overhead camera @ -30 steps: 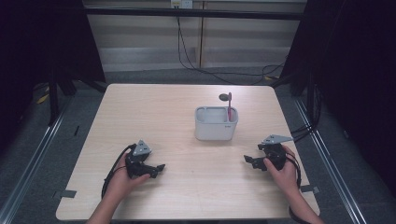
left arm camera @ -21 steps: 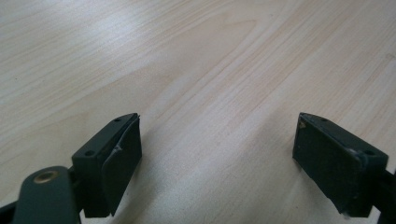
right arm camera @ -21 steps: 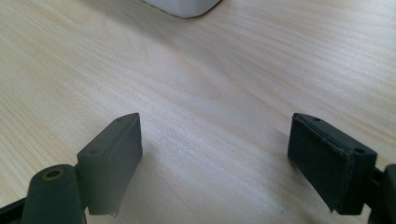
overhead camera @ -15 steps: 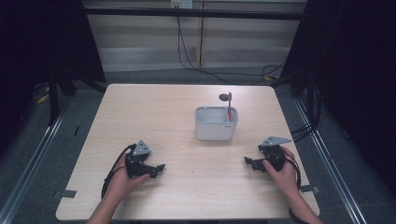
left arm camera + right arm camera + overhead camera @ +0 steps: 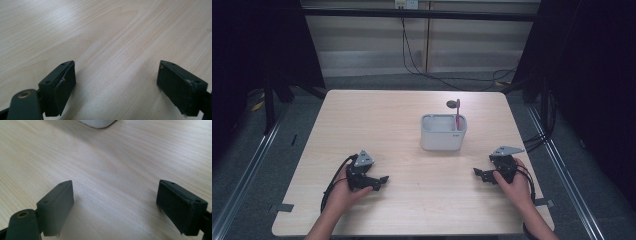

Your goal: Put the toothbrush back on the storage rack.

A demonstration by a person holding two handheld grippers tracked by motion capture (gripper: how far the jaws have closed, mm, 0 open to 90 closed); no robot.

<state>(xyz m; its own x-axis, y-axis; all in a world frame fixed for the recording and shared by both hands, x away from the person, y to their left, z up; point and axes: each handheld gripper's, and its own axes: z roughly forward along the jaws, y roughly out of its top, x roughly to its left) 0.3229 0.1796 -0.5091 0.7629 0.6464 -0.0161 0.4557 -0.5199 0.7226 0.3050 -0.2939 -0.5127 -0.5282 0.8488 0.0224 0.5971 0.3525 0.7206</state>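
My left gripper (image 5: pixel 116 82) has its two black jaws spread wide with nothing between them, and past them lies bare pale wood grain of the table (image 5: pixel 105 30); the inner pad of one jaw looks a little scuffed at its edge. My right gripper (image 5: pixel 115 205) is likewise wide apart and empty, its pads low over the wood, and at the top edge of the right gripper view I catch the rounded white bottom of the container (image 5: pixel 96 123). From the high view, my left hand (image 5: pixel 343 192) holds the left gripper (image 5: pixel 382 179) at the near left part of the table (image 5: pixel 362 115), jaws pointing toward the middle, a grey three-cornered plate on top and a black cable looping back beside my wrist. My right hand (image 5: pixel 512 185) holds the right gripper (image 5: pixel 478 174) at the near right part, jaws pointing inward toward the left, also with its grey plate up. The two grippers are well apart from each other. Between and beyond them, a bit right of the table's centre, stands the white container (image 5: pixel 443 132), an open-topped rounded box, upright and apart from both grippers. A thin pink stick (image 5: pixel 457 115) stands in its right end, tilted slightly, with a dark round head at the top; it may be a spoon or brush, but it is too small to tell.
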